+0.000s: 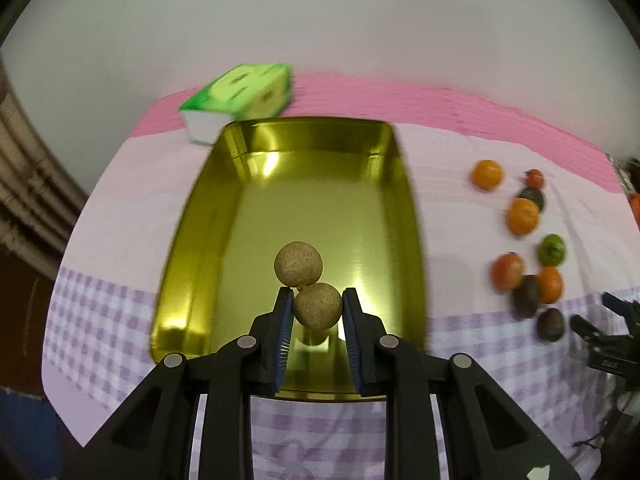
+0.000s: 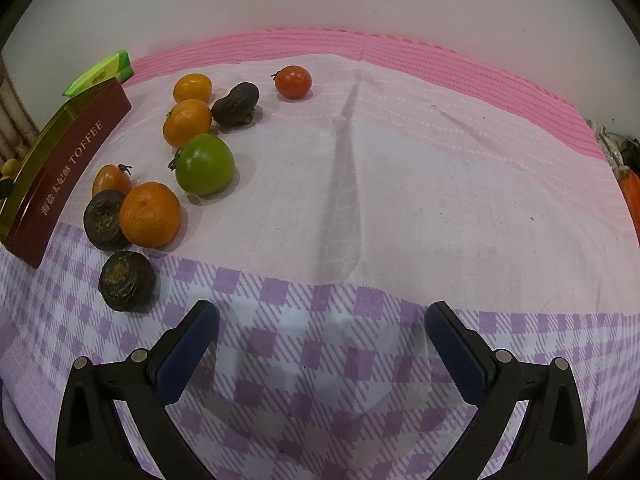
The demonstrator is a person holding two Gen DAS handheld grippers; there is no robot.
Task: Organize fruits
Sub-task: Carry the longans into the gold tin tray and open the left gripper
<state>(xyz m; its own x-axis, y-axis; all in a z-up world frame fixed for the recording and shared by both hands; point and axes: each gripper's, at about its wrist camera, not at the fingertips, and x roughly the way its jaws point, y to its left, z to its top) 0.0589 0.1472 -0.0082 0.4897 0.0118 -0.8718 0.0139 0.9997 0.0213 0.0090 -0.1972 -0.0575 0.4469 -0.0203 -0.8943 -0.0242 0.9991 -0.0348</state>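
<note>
My left gripper [image 1: 316, 304] is shut on a pair of joined tan round fruits; the nearer fruit [image 1: 317, 306] sits between the blue pads and the second fruit [image 1: 298, 263] hangs off it. Both hover over the gold tin tray [image 1: 256, 216], whose inside holds nothing else. Loose fruits lie on the cloth to the tray's right: several oranges [image 2: 150, 215], a green tomato [image 2: 205, 164], a red tomato [image 2: 293, 81], an orange-red tomato [image 2: 111, 179] and dark wrinkled fruits [image 2: 126, 280]. My right gripper [image 2: 322, 344] stands open above the checked cloth, nothing between its fingers.
A green tissue pack [image 1: 240, 100] lies behind the tray. The tray's dark red side [image 2: 68, 168] reads TOFFEE in the right wrist view. A pink and purple-checked cloth [image 2: 400, 184] covers the table, against a white wall. Orange clutter [image 2: 632, 196] sits at the far right edge.
</note>
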